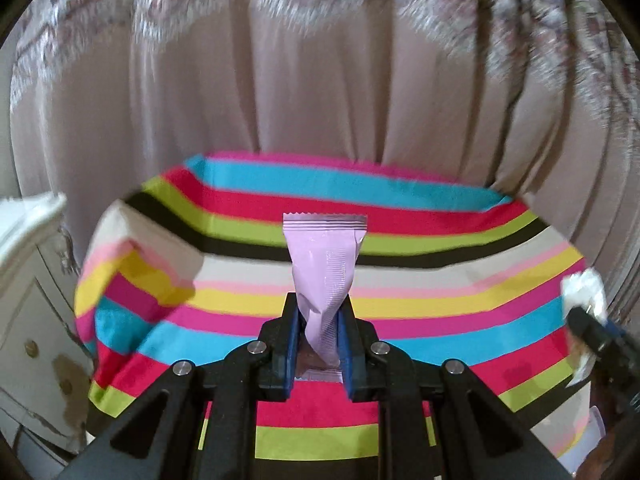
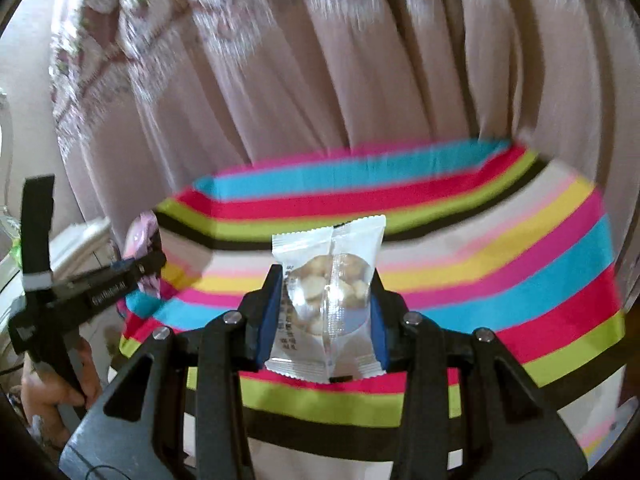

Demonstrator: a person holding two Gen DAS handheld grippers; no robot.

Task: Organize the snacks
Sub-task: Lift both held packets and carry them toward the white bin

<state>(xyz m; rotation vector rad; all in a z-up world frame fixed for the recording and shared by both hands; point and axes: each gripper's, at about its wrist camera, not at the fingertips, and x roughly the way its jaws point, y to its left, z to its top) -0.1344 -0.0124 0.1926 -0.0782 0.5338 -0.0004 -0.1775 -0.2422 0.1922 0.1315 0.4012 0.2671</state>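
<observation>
Left gripper (image 1: 319,312) clenched on a pale lilac snack wrapper (image 1: 325,264); the pack is pinched thin and twisted between the blue pads (image 1: 291,340), its crimped top standing up clear of the fingertips. Right gripper (image 2: 326,292) clamped on a clear-and-white packet of pale nuggets (image 2: 330,296), held by its side edges, upright, both end seals free

Both packs ride above a striped cloth (image 1: 400,216) spread ahead of and below the fingers. Beyond it hangs a pinkish curtain (image 1: 320,80); a white cabinet (image 1: 32,300) sits off the left gripper's left side

Risks, as I judge them: the lilac pack is gripped on a twist, so it may swivel or slide out if swung. The right packet's contents could be crushed by a tighter squeeze

Hard to make out: no bin, tray or box for sorting shows anywhere. Cloth edges and curtain are motion-smeared. Print on the packet is unreadable. What lies under the cloth is hidden
</observation>
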